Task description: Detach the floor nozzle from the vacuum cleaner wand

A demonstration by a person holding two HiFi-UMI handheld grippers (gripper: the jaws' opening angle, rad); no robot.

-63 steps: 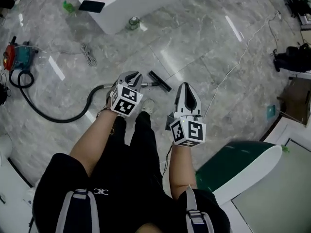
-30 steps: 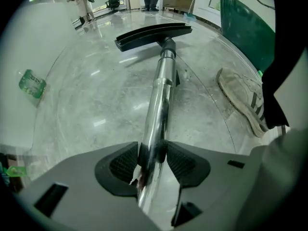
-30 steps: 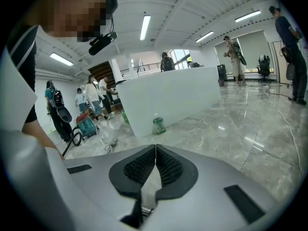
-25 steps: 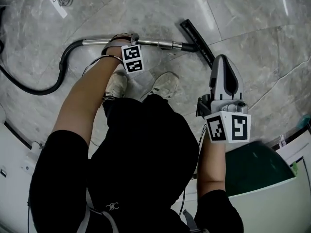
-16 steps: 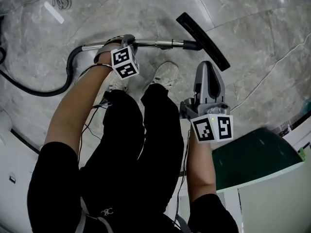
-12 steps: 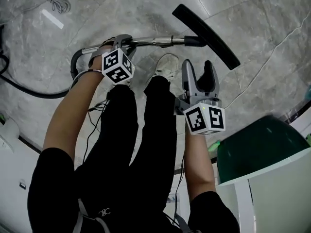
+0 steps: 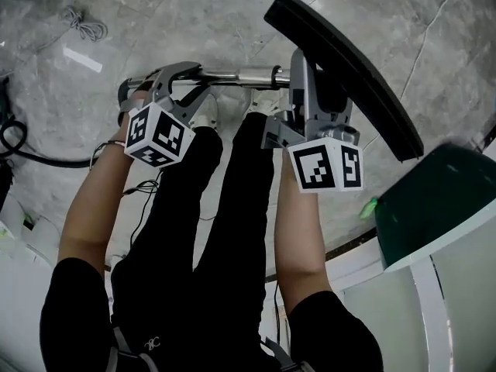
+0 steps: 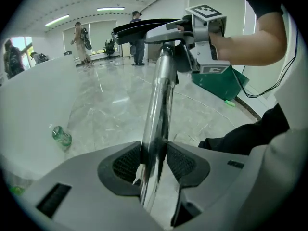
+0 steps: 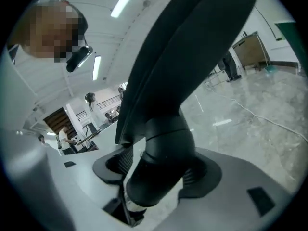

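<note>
The chrome wand [image 7: 248, 76] is lifted off the floor, with the long black floor nozzle [image 7: 349, 76] still on its end. My left gripper [image 7: 182, 80] is shut on the wand; in the left gripper view both pads press the tube [image 8: 161, 95]. My right gripper [image 7: 314, 60] sits at the nozzle's black neck. Its jaws are opening, and the neck [image 9: 163, 153] stands between the pads of the right gripper [image 9: 159, 170] with a thin gap at the left pad. The nozzle plate [image 9: 192, 42] rises above.
The black hose [image 7: 31, 157] trails over the grey marble floor at left, near a coiled cable [image 7: 81, 25]. A green-and-white furniture base [image 7: 434, 200] stands close at right. A green bottle [image 8: 61, 136] lies by a white counter [image 8: 29, 95]. People stand far off.
The wand and nozzle have risen from the floor toward the head camera. The right gripper's jaws have spread, and it has moved up around the nozzle neck. The left grip is unchanged.
</note>
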